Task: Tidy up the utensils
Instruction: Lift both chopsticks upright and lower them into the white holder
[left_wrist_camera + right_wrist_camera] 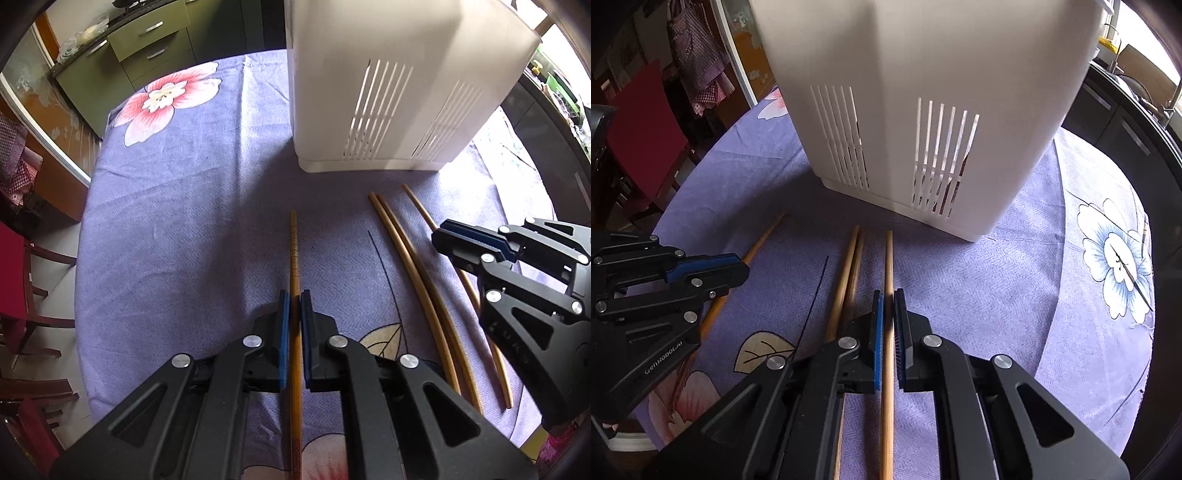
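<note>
My left gripper [294,299] is shut on a ridged wooden chopstick [294,251] that lies along the purple tablecloth; it also shows in the right wrist view [737,266]. My right gripper [888,297] is shut on another wooden chopstick [888,258], the rightmost one, pointing at the white slotted utensil holder [923,110]. Two more chopsticks [849,266] lie side by side between the grippers, also in the left wrist view [406,258]. The holder [388,81] stands upright just beyond the chopstick tips. The right gripper shows in the left wrist view [467,242].
The round table [184,184] carries a purple flowered cloth. Green drawers [147,40] stand behind it at the left. A red chair [639,122] stands at the table's left side. A dark counter [1126,122] runs along the right.
</note>
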A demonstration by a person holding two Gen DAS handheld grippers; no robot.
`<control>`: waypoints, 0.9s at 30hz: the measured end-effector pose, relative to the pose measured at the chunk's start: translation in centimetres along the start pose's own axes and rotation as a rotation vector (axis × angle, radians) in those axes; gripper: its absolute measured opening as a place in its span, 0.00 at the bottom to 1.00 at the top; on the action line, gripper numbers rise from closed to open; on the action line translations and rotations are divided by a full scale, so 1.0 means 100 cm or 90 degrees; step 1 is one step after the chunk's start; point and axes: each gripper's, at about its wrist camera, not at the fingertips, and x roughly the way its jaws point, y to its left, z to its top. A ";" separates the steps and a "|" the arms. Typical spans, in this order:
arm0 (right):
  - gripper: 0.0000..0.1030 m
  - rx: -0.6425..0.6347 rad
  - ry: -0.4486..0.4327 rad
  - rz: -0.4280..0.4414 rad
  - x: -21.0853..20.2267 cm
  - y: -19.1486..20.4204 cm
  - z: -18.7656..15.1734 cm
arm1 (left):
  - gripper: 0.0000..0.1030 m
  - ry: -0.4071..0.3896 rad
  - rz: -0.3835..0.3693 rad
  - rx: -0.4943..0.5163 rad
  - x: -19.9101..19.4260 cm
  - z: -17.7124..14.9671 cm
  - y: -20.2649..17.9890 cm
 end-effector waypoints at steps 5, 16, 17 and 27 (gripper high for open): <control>0.06 0.007 -0.015 0.005 -0.013 -0.007 0.000 | 0.06 -0.011 -0.002 -0.001 -0.008 0.002 0.005; 0.06 0.015 -0.061 0.016 -0.058 -0.021 -0.011 | 0.06 -0.043 -0.003 -0.011 -0.034 -0.004 0.015; 0.06 0.016 -0.066 0.016 -0.062 -0.021 -0.013 | 0.06 -0.046 -0.003 -0.012 -0.037 -0.005 0.016; 0.06 0.028 -0.119 0.009 -0.116 -0.027 -0.028 | 0.06 -0.095 -0.007 -0.008 -0.076 -0.016 0.016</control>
